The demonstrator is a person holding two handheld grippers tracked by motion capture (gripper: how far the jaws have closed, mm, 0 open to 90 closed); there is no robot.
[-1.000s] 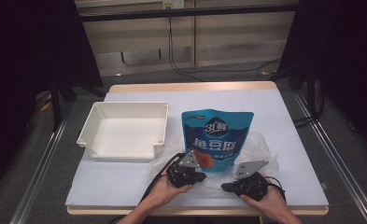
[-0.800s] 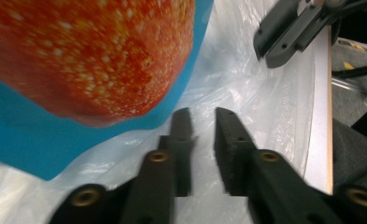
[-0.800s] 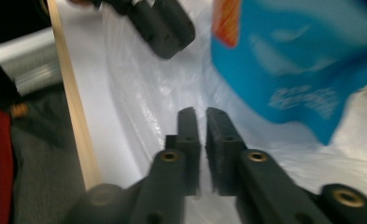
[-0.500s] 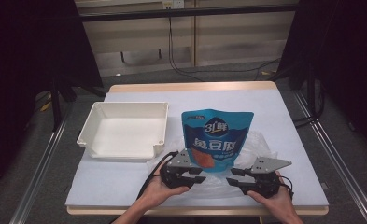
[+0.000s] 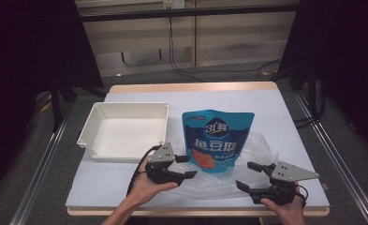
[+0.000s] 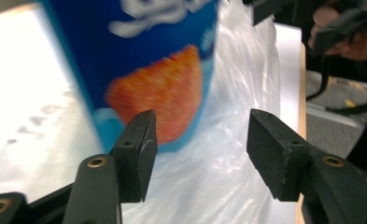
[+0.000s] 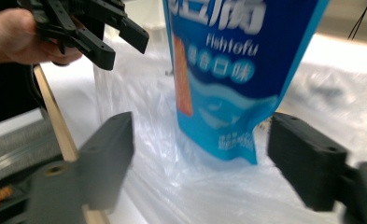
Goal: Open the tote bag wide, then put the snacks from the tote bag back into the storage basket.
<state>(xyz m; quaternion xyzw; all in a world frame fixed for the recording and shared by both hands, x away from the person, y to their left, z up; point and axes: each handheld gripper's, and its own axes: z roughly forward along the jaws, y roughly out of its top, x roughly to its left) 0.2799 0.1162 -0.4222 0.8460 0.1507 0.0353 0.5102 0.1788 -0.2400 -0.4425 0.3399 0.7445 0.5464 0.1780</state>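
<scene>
both hands have swung outward over the last second: my left gripper (image 5: 181, 166) has backed off to the left of the blue snack pouch (image 5: 217, 140), and my right gripper (image 5: 249, 176) has dropped toward the front right corner of the table (image 5: 284, 101). earlier both sat tight at the pouch's bottom edge, now there's a gap on each side. i read that as lining up for a two-sided approach, not a grip yet. both sets of jaws stand wide apart, nothing between them. pouch lies flat, face up, mid-table, its lower part on the clear plastic bag (image 5: 261, 150) that spreads out under it toward the right and front. white tray (image 5: 125, 129) sits just left of the pouch, apart from it, nothing in it. in the left gripper view the pouch's lower corner (image 6: 148, 93) is ahead of the jaws and biased toward the left jaw, plastic film (image 6: 237, 140) straight ahead. in the right gripper view the pouch's bottom edge (image 7: 228, 135) sits roughly centred between the jaws, a bit beyond the tips, plastic under them. left gripper shows there top left (image 7: 97, 32). my guess: the plastic is the next target, pouch stays put.
</scene>
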